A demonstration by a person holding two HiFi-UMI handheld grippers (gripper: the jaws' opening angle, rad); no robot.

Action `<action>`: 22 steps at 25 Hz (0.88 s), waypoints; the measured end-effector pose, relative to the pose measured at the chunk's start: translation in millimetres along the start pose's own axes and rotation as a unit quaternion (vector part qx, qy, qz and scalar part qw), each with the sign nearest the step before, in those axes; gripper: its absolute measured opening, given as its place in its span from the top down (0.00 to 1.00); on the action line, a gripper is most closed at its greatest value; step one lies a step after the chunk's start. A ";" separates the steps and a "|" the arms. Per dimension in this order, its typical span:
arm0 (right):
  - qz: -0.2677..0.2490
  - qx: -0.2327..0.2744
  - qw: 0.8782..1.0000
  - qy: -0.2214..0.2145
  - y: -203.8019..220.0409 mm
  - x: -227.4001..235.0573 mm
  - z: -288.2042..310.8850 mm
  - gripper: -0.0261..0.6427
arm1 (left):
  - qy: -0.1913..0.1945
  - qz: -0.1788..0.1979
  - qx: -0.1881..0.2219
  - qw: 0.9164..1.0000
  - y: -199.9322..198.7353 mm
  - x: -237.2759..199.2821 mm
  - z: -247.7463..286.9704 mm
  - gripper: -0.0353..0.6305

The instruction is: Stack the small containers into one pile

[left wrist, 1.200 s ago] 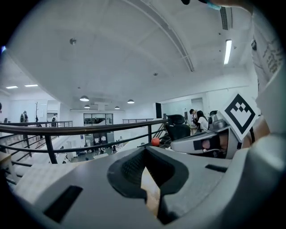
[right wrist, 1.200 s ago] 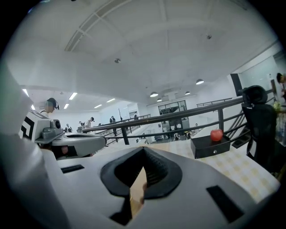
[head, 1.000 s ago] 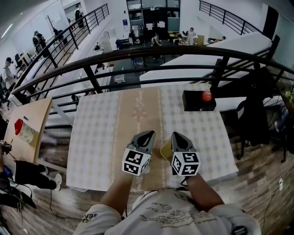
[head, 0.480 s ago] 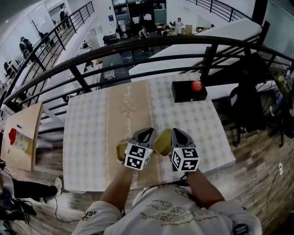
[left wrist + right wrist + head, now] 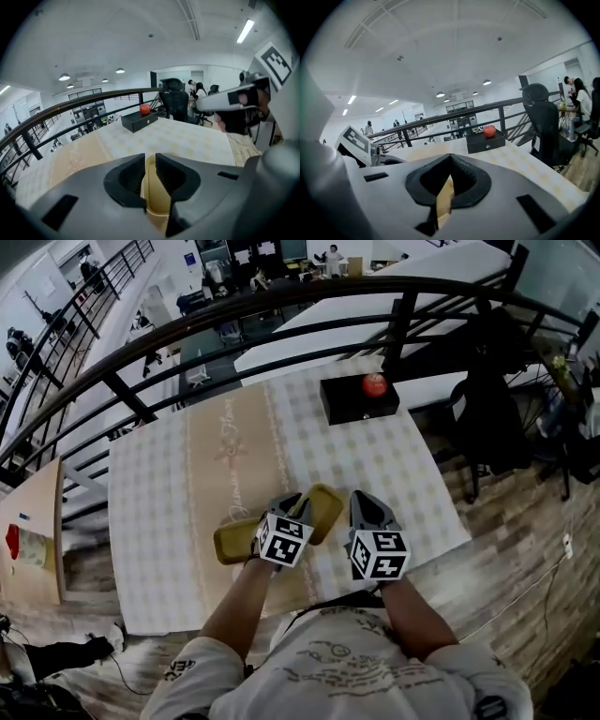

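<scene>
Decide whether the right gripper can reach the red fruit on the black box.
Probably yes: only tablecloth lies between the right gripper and red fruit, though its jaws hold a yellow container.

Smooth matt plastic container (image 5: 326,503) on checked cloth tablecloth (image 5: 380,457).

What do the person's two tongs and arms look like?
Both the left tongs and right tongs are grey plastic shells with black ribbed pads. Each carries a white cube printed with black square markers. The person wears a light printed T-shirt with short sleeves.
</scene>
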State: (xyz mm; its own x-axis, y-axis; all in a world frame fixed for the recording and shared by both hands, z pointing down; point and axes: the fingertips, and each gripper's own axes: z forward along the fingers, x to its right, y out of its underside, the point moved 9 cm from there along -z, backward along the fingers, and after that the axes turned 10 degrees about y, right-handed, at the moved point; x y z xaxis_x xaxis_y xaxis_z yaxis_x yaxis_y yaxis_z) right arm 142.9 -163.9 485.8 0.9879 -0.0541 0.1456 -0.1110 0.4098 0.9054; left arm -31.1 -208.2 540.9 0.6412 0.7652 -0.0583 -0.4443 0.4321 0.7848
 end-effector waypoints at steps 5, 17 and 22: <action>0.016 -0.016 1.000 0.019 8.2 30.1 5.1 0.96 | -0.016 0.012 -0.094 0.995 12.6 -5.5 42.5 0.84; 0.039 -0.037 0.998 0.036 8.5 80.2 26.0 0.96 | -0.009 -0.005 -0.250 0.968 35.4 -30.5 100.9 0.84; 0.042 -0.044 0.997 0.037 11.0 90.0 30.3 0.96 | 0.009 -0.016 -0.259 0.966 41.1 -31.4 108.0 0.86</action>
State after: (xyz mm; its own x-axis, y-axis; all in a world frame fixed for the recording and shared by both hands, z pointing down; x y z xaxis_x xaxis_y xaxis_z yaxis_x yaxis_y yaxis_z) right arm 227.2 -191.9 520.9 0.9810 0.0501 0.1876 -0.1878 0.4893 0.8517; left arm -1.9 -266.0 641.6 0.6512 0.7533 -0.0920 -0.6807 0.6334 0.3680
